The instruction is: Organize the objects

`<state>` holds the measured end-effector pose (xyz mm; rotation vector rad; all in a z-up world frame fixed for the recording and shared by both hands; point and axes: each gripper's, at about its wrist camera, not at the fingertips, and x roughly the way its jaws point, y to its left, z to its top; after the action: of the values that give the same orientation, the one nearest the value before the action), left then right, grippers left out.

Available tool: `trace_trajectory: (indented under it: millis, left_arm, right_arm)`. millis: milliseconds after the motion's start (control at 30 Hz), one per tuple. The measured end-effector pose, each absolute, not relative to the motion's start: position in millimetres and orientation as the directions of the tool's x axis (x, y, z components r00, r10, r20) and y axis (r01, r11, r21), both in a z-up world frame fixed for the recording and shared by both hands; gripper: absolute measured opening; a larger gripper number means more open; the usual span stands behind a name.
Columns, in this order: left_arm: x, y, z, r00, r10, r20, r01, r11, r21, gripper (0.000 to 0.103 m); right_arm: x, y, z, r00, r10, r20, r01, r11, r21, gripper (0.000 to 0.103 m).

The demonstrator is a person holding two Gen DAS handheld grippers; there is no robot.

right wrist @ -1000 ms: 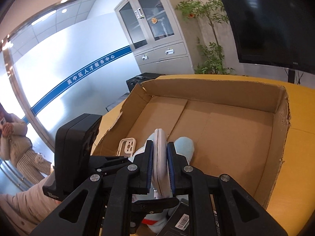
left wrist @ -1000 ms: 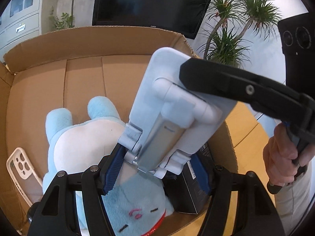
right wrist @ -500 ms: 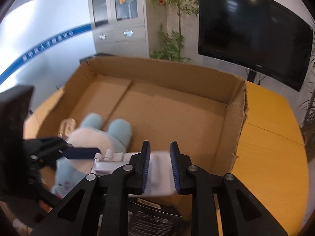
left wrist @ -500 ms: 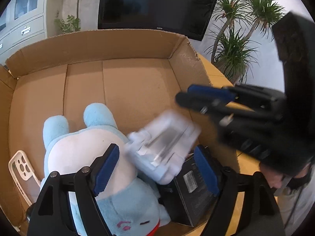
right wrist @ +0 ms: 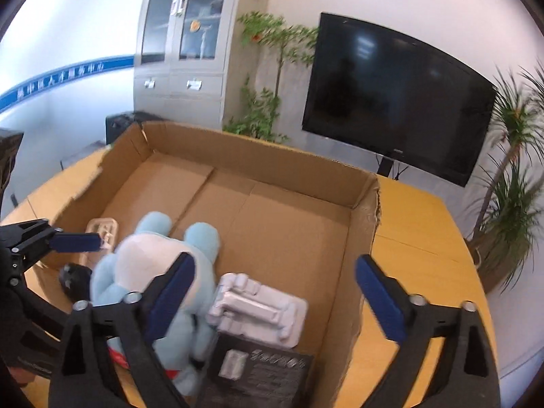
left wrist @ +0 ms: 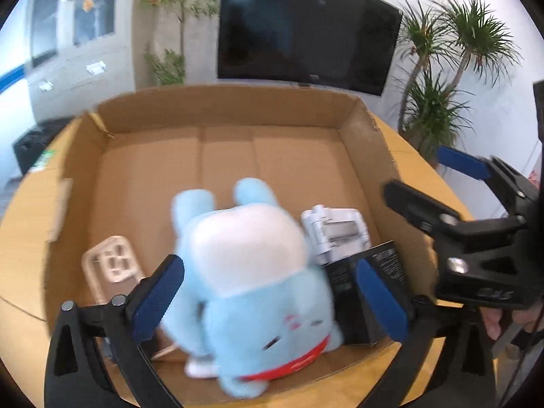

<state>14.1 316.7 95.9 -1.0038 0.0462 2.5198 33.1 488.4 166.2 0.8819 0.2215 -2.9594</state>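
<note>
A: Left wrist view, noted: left gripper [left wrist: 268,301] had jaws spread wide, having just been opening, nothing pinched. Plush toy [left wrist: 251,272] lay below, between the blue pads but untouched as far as I could tell, ears toward the far wall of the cardboard box [left wrist: 221,105]. White folding stand [left wrist: 336,233] rested in the box just right of the plush, leaning on the black carton [left wrist: 365,292]. Right gripper [left wrist: 428,183] hung over the box's right wall, jaws apart and empty.

B: Right wrist view agreed: right gripper [right wrist: 272,292] spread, also just opened, nothing between the pads. Stand [right wrist: 258,309] sat below the jaws, slightly left of centre, long axis running across the frame, one end on the carton [right wrist: 258,374], the other touching the plush [right wrist: 153,272].

A: Materials?

B: Stand hard, moulded plastic, ribbed; plush soft, pale blue and white, red collar; carton glossy black, printed; beige phone case [right wrist: 102,233] rigid, at the box's left wall. Left gripper [right wrist: 73,255] visible beside it.

A: Judgement: stand placed; right hand is nearer it if it needs squaring
</note>
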Motion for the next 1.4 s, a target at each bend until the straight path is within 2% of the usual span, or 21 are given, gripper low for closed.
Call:
trace_trajectory:
  millis: [167,367,533,633,733,900,1067,1400]
  left_arm:
    - [47.1,281.4,81.0,-0.735,0.281,-0.617,-0.308,-0.949,-0.065,0.102]
    - [72.6,234.2,50.1,-0.783,0.231,-0.577,-0.189,-0.973,-0.133,0.102]
    - [73.6,220.0,22.6,-0.798,0.160,-0.581,-0.128,-0.987,-0.096,0.102]
    - [65.1,222.2,8.7,-0.779,0.172,-0.603,-0.139,-0.985,-0.101,0.102]
    - [68.5,227.6,1.0,-0.801,0.147,-0.581,-0.143,-0.988,-0.053,0.102]
    - [70.7,236.8,-10.1,-0.814,0.128,-0.566,-0.157,-0.988,0.004,0.102]
    - [69.1,233.3,-15.9,-0.821,0.141,-0.553,-0.162,-0.987,-0.011,0.102]
    - [61.0,232.8,-22.1,-0.788,0.150,-0.597,-0.165,-0.986,-0.030,0.102]
  right_arm:
    - [71.9,470.4,140.2,-0.820,0.017,-0.572,0.011,-0.999,-0.046,0.103]
    - [107.6,442.5,89.3,-0.787,0.146,-0.599,-0.104,-0.989,-0.104,0.103]
    - [108.2,433.2,63.5,-0.790,0.156,-0.593,-0.109,-0.987,-0.114,0.103]
    - [102.4,439.3,50.5,-0.780,0.134,-0.612,-0.117,-0.991,-0.068,0.103]
    - [100.5,448.6,36.9,-0.776,0.112,-0.621,-0.133,-0.991,-0.012,0.103]
    - [104.2,446.9,27.6,-0.813,0.136,-0.566,-0.138,-0.990,-0.041,0.103]
    - [102.9,443.8,24.3,-0.806,0.144,-0.574,-0.141,-0.989,-0.050,0.103]
    - [100.3,443.4,22.6,-0.790,0.166,-0.591,-0.152,-0.986,-0.074,0.103]
